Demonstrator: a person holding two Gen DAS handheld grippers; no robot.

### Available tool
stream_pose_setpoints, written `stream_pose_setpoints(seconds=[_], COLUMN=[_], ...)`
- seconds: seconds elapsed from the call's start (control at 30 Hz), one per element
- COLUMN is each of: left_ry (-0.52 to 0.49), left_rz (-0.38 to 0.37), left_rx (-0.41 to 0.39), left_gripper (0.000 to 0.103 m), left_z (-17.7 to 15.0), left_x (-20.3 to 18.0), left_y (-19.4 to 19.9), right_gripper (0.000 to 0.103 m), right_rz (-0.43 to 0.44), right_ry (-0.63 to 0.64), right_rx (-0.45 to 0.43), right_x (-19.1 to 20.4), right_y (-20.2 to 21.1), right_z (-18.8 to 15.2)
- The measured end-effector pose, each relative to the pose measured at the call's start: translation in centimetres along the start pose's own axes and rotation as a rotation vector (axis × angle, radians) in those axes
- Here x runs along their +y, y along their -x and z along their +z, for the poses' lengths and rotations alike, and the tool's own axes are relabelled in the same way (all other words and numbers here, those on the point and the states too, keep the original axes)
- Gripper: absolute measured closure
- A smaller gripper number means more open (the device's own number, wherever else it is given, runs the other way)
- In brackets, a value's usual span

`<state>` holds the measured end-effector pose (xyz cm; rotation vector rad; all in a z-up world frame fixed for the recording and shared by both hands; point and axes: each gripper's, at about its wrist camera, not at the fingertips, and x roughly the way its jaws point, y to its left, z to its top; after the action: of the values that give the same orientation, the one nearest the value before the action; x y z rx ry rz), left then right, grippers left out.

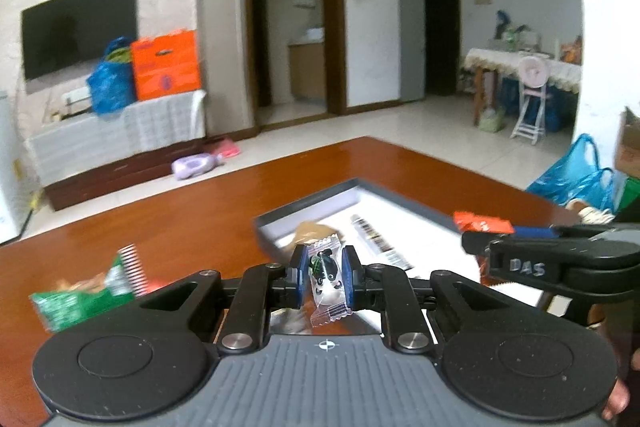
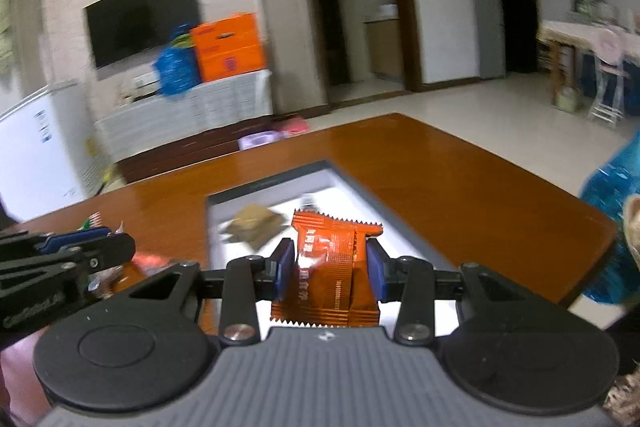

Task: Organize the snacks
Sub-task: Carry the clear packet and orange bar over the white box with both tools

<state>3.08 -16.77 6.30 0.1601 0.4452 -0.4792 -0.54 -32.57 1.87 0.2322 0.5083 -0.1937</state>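
Two hand-held grippers hang above a glossy brown table [image 1: 192, 223], each clamped on one wrapped snack. The left gripper [image 1: 323, 277] has its blue pads pressed tight against a small clear-wrapped candy [image 1: 326, 281] with a black, white and green print. The candy stands upright between the pads, its crimped ends sticking out above and below them. Just ahead of that gripper lies a shallow grey tray [image 1: 304, 205] with a white floor, holding a brown packet [image 1: 306, 233] near its close corner. To the left of the gripper, on the table, sits a green snack bag [image 1: 76, 301]; it is blurred.

The right gripper [image 2: 330, 273] has its pads closed on the sides of an orange foil packet [image 2: 332, 271], which is wider than the candy and fills the gap between the fingers. Its zigzag top edge points forward, over the same tray [image 2: 276, 177] just beyond the fingertips, where the brown packet [image 2: 254, 225] rests. In the left wrist view, the right gripper [image 1: 486, 231] reaches in from the right side with the orange packet [image 1: 482, 221] at its tip, beside the tray.
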Motion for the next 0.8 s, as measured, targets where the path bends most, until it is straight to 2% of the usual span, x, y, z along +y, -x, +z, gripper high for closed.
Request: stream_pose_setpoints(seconds=[0.2,0.4,0.53,0.63,0.8], left_ry=[-0.035,-0.075,-0.091,-0.064,-0.025], left_rz=[-0.084,-0.129,-0.148,-0.177,-0.235], left_rx=[0.016,0.063,0.104,0.134,0.187], left_gripper=[0.084,0.084,0.084,0.084,0.084], left_z=[-0.5,-2.0,-3.2,-3.7,-4.4], left_x=[-3.5,-4.9,-5.2,-5.0,-4.8], left_y=[-2.9,-5.8,-7.3,-8.0,-9.1], right_gripper=[0.064,0.064,0.064,0.064,0.064], right_rz=[-0.078,-0.079,-0.084,-0.087,-0.088], right_ry=[-0.136,-0.212,-0.24,-0.245,-0.226], right_rx=[0.054,0.096,0.146,0.188,0.191], right_x=[-3.7,-5.9,-6.0,-6.0,-5.0], right_y=[-1.0,-2.1,-3.7,-4.6,-4.9], right_z=[0.0,-0.2,-0.4,-0.7,-1.0])
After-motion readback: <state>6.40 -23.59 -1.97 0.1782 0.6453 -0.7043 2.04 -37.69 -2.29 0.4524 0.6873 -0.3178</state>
